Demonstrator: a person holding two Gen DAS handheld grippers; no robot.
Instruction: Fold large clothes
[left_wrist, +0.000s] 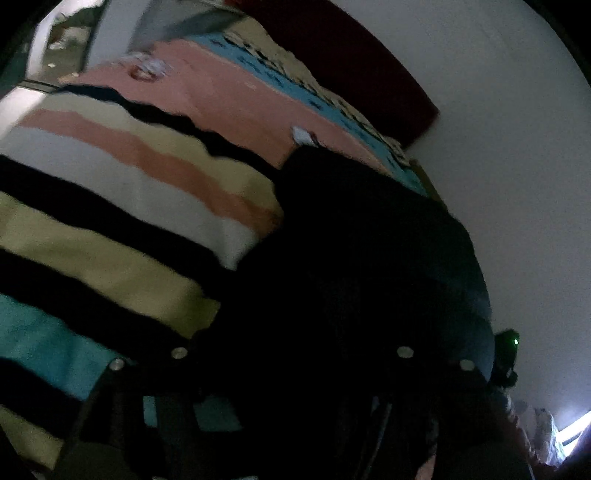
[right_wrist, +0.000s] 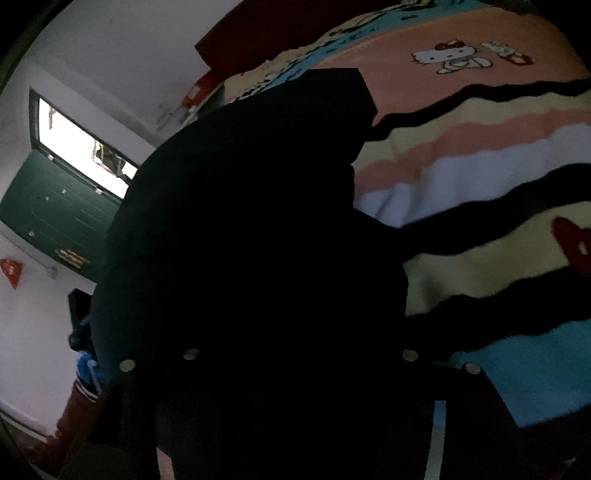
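Here, both grippers are too dark against the cloth for their state to be read. The left gripper (left_wrist: 291, 373) is seen only as dim finger bases with bright screws; whether its jaws stand apart or pinch cloth cannot be told. The same is noted for the right gripper (right_wrist: 299, 373). No earlier view is given, so no motion is recorded. Directly ahead of both, a dark garment (right_wrist: 243, 229) is spread on a striped blanket (left_wrist: 110, 192), its squared upper end lying toward the pink sheet (left_wrist: 229, 96); in the left view the garment (left_wrist: 362, 251) fills the lower right. The cloth is judged soft, limp and fairly heavy for its size, likely to sag and drag on the fuzzy blanket. Hold is best taken at two outer corners or along a hem, pinched through one layer only. A green door (right_wrist: 62, 206) and a white wall (left_wrist: 498, 110) are noted beyond.
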